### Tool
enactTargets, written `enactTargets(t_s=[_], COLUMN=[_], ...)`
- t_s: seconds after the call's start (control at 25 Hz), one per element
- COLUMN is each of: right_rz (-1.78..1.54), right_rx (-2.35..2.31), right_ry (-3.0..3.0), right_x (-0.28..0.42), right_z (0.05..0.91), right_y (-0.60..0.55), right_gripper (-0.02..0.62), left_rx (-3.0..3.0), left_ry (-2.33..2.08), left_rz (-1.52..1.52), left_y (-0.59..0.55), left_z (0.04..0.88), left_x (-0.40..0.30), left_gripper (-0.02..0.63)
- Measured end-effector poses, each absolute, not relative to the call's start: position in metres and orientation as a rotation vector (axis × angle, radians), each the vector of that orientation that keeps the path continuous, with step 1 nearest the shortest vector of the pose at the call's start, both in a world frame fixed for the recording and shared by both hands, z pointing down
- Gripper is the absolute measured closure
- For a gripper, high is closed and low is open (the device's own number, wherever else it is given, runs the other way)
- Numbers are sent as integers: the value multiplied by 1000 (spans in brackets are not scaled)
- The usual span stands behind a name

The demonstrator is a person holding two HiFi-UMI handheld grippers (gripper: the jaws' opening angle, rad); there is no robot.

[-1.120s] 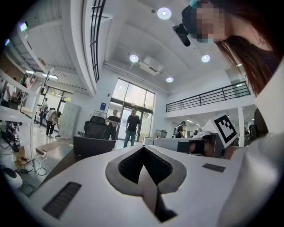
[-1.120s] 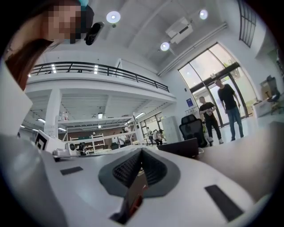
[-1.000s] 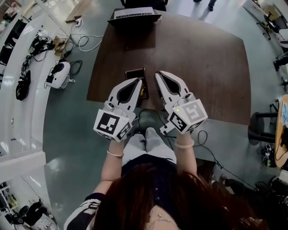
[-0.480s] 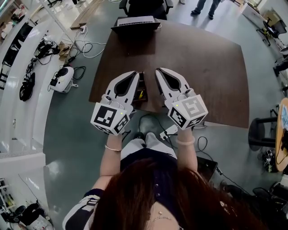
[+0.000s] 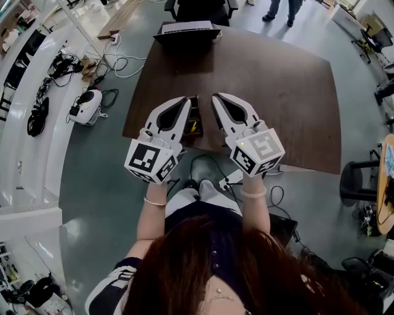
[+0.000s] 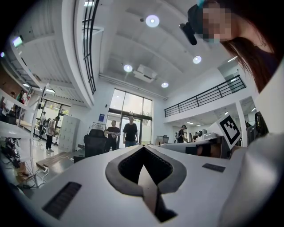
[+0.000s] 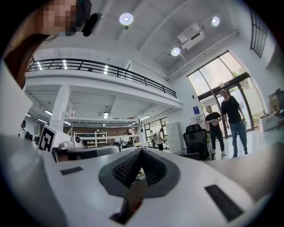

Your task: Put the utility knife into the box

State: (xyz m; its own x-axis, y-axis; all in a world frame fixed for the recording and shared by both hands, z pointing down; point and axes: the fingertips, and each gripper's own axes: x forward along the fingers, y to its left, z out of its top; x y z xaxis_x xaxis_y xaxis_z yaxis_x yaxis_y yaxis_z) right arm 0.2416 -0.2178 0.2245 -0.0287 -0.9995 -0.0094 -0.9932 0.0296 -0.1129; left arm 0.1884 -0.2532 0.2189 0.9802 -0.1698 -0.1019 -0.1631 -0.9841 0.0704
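Hovering side by side above the near edge of the brown table, the left claw and right claw each have their jaws pressed together. Both gripper views show the tips meeting with nothing pinched between them. The dark box sits on the table between the two claws. The utility knife shows as a yellow sliver inside it, nearer the left claw.

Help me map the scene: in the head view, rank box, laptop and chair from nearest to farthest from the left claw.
1. Box, just right of the left claw.
2. Laptop, far edge of the table.
3. Chair, beyond the table.
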Motion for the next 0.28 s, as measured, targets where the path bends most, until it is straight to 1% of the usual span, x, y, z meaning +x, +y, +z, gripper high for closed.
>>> enactTargets(t_s=[0.28], right_rz=[-110], right_rx=[-2135], right_ry=[2209], right_x=[236], right_z=[223], right_y=[-217], right_gripper=[580], left_rx=[3059], left_ry=[-254], left_rz=[-157], left_y=[-252], left_z=[219], left_x=[183], left_gripper=[606])
